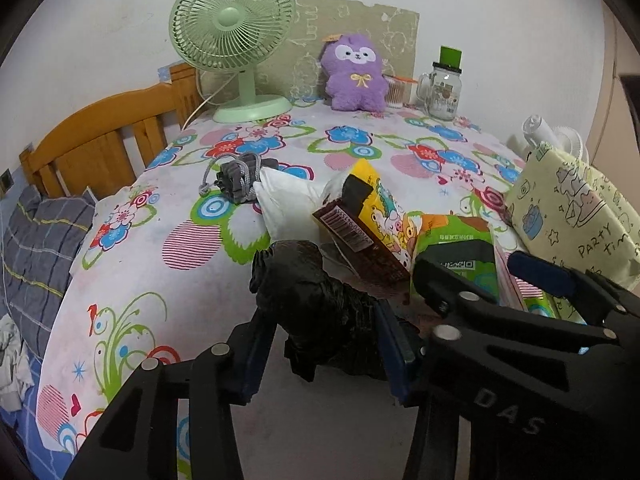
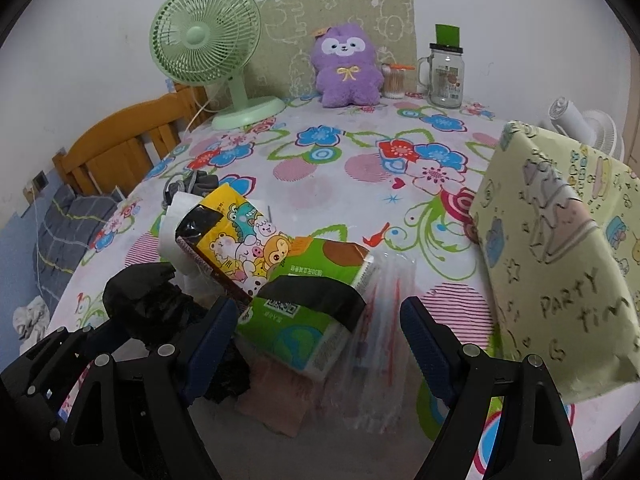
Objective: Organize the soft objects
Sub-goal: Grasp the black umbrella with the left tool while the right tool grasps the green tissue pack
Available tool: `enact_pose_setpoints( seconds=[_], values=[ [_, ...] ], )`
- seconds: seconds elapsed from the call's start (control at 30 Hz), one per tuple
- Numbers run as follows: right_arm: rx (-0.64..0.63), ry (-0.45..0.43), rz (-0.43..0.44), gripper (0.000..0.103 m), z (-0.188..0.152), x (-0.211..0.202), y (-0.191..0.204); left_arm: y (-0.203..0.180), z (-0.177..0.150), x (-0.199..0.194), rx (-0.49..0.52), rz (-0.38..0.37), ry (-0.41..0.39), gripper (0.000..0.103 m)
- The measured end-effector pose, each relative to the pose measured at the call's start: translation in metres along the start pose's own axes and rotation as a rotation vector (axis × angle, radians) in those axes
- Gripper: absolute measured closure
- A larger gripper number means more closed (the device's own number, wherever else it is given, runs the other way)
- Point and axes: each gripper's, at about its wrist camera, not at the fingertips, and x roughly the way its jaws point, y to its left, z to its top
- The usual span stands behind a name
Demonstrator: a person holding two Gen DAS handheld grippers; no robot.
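Note:
In the left wrist view my left gripper (image 1: 325, 346) is shut on a crumpled black plastic bag (image 1: 308, 292), low over the floral tablecloth (image 1: 160, 264). Just right of it, my right gripper (image 2: 318, 334) stands open astride a green tissue pack (image 2: 308, 320) and a clear plastic sleeve (image 2: 384, 320), without pressing on either. A yellow cartoon tissue pack (image 2: 240, 232) leans on the green one. Behind lie a white soft pouch (image 1: 288, 204) and a grey cloth bundle (image 1: 240, 176). A purple plush toy (image 1: 354, 76) sits upright at the far edge.
A green desk fan (image 1: 232, 40) and a glass mug jar (image 1: 442, 88) stand at the back. A pale yellow "party time" bag (image 2: 560, 248) fills the right side. A wooden headboard (image 1: 100, 144) and grey bedding (image 1: 36, 240) lie left of the table.

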Motion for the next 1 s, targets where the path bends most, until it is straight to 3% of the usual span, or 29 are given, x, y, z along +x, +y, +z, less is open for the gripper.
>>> enact_pose_setpoints(
  seconds=[0.3,0.37,0.47,1.0],
  values=[
    [-0.032,0.012,-0.035,0.018,0.003,0.013,0.007,-0.003,0.002,0.007,0.006,-0.01,0.019,0.056],
    [-0.03,0.013,-0.04,0.031,0.003,0.013,0.007,-0.003,0.002,0.007,0.009,-0.007,0.018,0.057],
    [-0.033,0.014,-0.047,0.039,0.003,0.013,0.006,-0.004,0.002,0.007,0.012,-0.007,0.014,0.058],
    [-0.059,-0.037,-0.036,0.073,0.004,-0.008,0.004,-0.015,0.005,-0.006,0.021,0.009,-0.015,0.064]
  ],
)
